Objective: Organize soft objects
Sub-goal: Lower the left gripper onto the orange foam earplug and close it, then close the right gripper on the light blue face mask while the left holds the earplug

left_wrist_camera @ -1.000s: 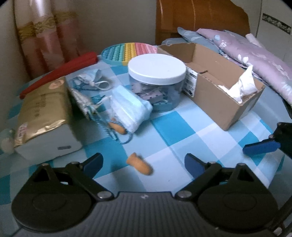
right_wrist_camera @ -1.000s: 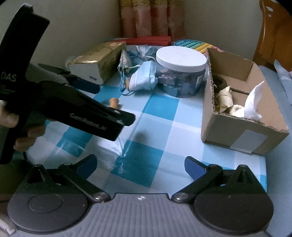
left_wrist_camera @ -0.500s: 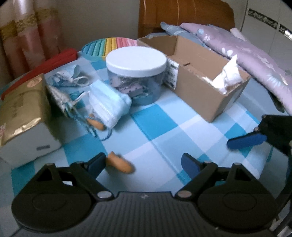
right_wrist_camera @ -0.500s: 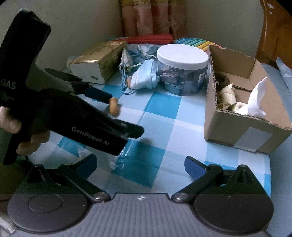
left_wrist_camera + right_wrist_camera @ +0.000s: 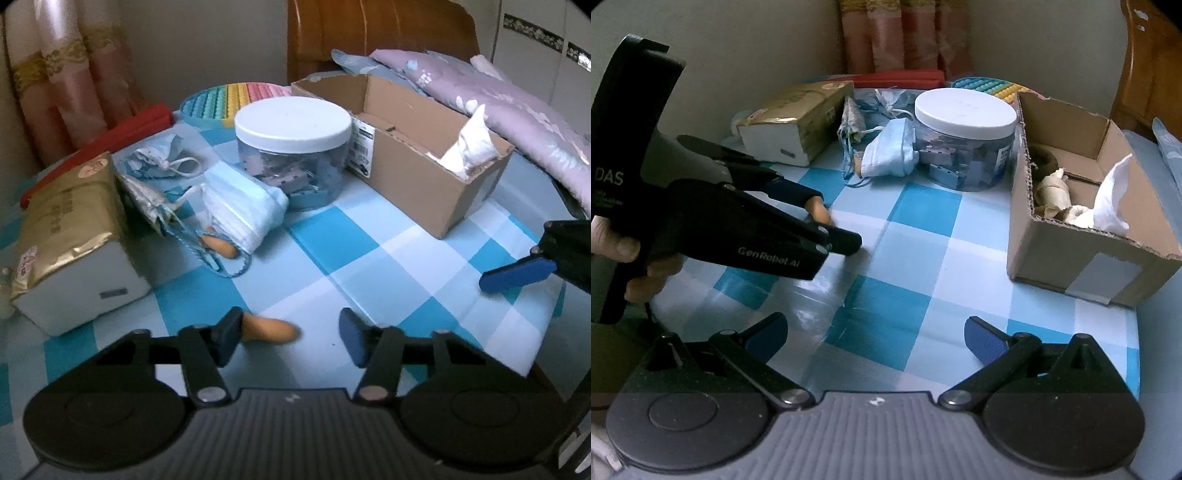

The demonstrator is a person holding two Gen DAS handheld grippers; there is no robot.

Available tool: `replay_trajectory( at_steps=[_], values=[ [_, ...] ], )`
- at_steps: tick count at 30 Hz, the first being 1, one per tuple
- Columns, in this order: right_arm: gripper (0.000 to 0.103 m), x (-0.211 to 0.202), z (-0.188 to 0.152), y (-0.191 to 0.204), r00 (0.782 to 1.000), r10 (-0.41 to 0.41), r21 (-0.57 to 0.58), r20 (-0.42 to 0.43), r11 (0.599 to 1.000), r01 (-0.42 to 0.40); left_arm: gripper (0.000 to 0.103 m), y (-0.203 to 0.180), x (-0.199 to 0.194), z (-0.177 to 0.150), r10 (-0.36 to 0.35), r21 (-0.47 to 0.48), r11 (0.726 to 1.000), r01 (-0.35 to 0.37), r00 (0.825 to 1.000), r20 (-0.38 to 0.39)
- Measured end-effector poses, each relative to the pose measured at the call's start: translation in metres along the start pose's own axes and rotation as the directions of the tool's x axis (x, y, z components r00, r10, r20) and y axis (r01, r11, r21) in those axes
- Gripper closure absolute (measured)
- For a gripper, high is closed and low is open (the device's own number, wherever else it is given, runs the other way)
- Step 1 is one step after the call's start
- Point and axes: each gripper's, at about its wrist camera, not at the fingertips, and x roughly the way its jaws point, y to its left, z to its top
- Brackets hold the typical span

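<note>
Left gripper (image 5: 290,338): jaws just narrowed around orange earplug (image 5: 271,329); one pad touching, not clamped.
Right gripper (image 5: 875,338): wide, empty.
Box (image 5: 413,177): tissue in already.
Left out: masks (image 5: 243,208).
</note>
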Motion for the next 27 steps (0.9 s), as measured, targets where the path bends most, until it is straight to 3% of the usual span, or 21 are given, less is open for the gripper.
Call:
replay_trajectory(
  at_steps=[6, 18, 27],
  values=[
    [0.000, 0.004, 0.003, 0.002, 1.000, 0.006, -0.006, -0.003, 1.000, -0.006, 0.075, 0.002, -0.003, -0.006, 0.026, -0.032, 0.999, -0.025, 0.999, 0.036],
    [0.000, 0.009, 0.015, 0.003, 1.000, -0.019, -0.022, 0.020, 1.000, 0.019, 0.076, 0.026, -0.019, -0.010, 0.111, -0.173, 0.979, -0.110, 0.994, 0.000],
    [0.002, 0.025, 0.045, 0.014, 0.993, -0.052, -0.051, 0.109, 0.997, 0.058, 0.075, 0.053, -0.032, -0.024, 0.181, -0.263, 0.947, -0.184, 0.983, -0.036]
  ],
)
